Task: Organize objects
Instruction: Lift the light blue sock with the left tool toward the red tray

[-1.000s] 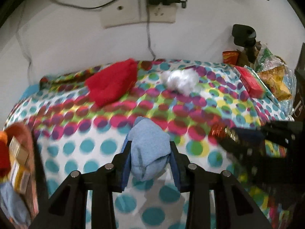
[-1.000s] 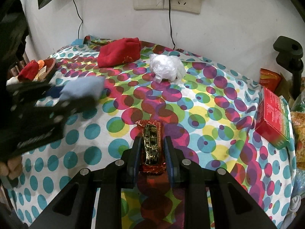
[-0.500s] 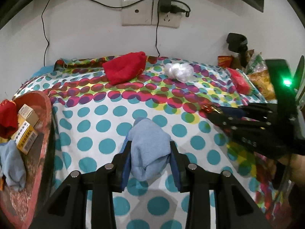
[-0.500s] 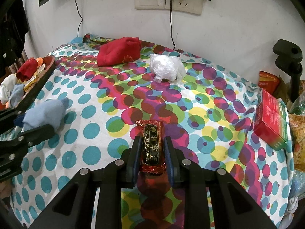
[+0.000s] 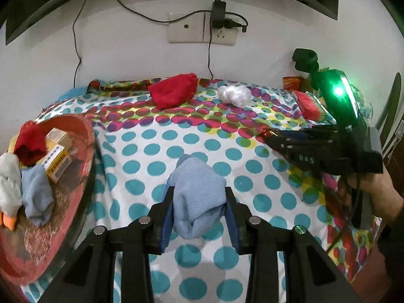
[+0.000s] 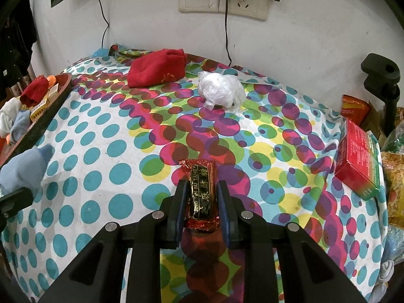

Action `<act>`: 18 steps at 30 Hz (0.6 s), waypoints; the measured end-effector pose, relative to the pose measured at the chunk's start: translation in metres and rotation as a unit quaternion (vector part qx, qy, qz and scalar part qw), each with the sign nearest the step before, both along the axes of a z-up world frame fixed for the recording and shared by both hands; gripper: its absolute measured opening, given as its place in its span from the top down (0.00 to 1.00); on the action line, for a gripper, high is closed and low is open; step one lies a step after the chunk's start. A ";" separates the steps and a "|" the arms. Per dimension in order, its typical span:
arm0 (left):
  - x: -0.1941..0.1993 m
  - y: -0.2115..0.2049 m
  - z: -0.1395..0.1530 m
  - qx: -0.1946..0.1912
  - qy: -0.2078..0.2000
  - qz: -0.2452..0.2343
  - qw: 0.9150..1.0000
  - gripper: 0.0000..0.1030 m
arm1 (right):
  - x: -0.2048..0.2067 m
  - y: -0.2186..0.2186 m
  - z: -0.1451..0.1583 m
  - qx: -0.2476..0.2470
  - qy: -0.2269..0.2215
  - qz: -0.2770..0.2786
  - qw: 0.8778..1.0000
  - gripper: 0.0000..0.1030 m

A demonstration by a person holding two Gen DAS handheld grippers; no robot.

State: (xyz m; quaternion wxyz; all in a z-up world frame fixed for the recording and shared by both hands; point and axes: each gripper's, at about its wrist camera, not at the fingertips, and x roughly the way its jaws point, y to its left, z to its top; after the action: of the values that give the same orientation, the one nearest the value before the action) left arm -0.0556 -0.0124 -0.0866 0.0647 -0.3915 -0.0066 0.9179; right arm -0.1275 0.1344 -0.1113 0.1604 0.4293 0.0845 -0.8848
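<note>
1. While its jaws clamp a rolled light-blue sock point(image 5: 198, 197), the left gripper point(image 5: 199, 202) sits low centre of its own view, above the dotted cloth point(image 5: 151, 151).
2. Red tray point(image 5: 83, 136) at left holds socks and small boxes.
3. Right gripper point(image 6: 202, 199) pinches a candy bar point(image 6: 200, 192), lower centre.

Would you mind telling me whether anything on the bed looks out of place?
Nothing looks spilled or damaged. A red sock and a crumpled white bag lie loose near the wall, outside the tray.
</note>
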 end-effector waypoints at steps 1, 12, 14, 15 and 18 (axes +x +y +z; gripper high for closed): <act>0.004 -0.002 0.001 -0.001 -0.001 0.005 1.000 0.65 | 0.000 0.000 0.000 0.001 0.000 0.000 1.000 0.78; 0.036 -0.054 0.031 0.019 0.020 0.069 0.997 0.65 | 0.000 0.000 0.000 0.001 0.000 0.000 1.000 0.78; 0.041 -0.066 0.034 0.030 0.020 0.080 0.996 0.65 | -0.001 0.001 0.000 0.003 0.001 0.000 1.000 0.78; 0.043 -0.071 0.036 0.030 0.021 0.089 0.995 0.65 | -0.001 0.000 0.000 0.001 0.000 0.000 1.000 0.78; 0.050 -0.087 0.040 0.028 0.023 0.108 0.993 0.65 | 0.000 0.000 0.000 0.002 0.001 0.000 1.000 0.78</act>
State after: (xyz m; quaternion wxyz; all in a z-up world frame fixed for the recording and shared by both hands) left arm -0.0052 -0.0998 -0.0464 -0.0238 -0.3655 -0.0731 0.9276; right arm -0.1279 0.1343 -0.1117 0.1591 0.4291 0.0862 -0.8850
